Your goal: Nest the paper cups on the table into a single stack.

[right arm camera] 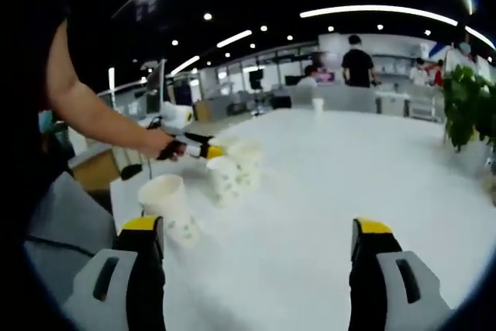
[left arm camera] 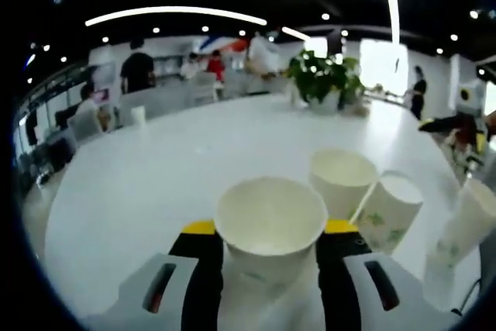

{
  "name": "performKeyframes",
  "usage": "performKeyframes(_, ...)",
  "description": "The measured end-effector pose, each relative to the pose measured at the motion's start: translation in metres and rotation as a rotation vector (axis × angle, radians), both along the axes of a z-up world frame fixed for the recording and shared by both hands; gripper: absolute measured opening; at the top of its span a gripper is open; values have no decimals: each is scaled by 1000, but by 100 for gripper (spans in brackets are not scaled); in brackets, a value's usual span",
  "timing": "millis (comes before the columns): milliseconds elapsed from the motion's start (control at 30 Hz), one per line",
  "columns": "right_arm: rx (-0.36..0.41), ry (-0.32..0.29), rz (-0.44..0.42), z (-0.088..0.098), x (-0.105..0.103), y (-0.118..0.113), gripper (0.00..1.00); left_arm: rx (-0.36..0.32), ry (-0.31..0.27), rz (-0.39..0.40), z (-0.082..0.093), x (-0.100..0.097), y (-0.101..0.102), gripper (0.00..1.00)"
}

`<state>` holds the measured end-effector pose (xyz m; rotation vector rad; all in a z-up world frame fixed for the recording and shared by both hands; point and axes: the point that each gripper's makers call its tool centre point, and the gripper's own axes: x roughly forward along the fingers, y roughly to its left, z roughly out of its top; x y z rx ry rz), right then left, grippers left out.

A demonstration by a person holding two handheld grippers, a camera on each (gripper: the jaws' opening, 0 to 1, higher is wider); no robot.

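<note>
At the bottom centre of the left gripper view, the left gripper (left arm camera: pixel 270 269) has its jaws clamped on an upright cup (left arm camera: pixel 270 226). More cups (left arm camera: pixel 364 191) stand right of it, on wide bare tabletop (left arm camera: pixel 155 168). The right gripper (right arm camera: pixel 256 269), bottom of its view, hangs with jaws wide apart over open tabletop.
</note>
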<state>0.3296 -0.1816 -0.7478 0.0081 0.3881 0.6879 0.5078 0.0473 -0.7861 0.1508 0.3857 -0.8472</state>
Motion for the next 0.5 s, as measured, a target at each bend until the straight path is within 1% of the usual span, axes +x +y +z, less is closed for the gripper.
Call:
performKeyframes(400,1,-4,5,2,0,4,100,-51,-38,2,29,12,-2,44)
performKeyframes(500,-3,-3,10,1,0,5,100,-54,-51,-4,35,14,-3,44)
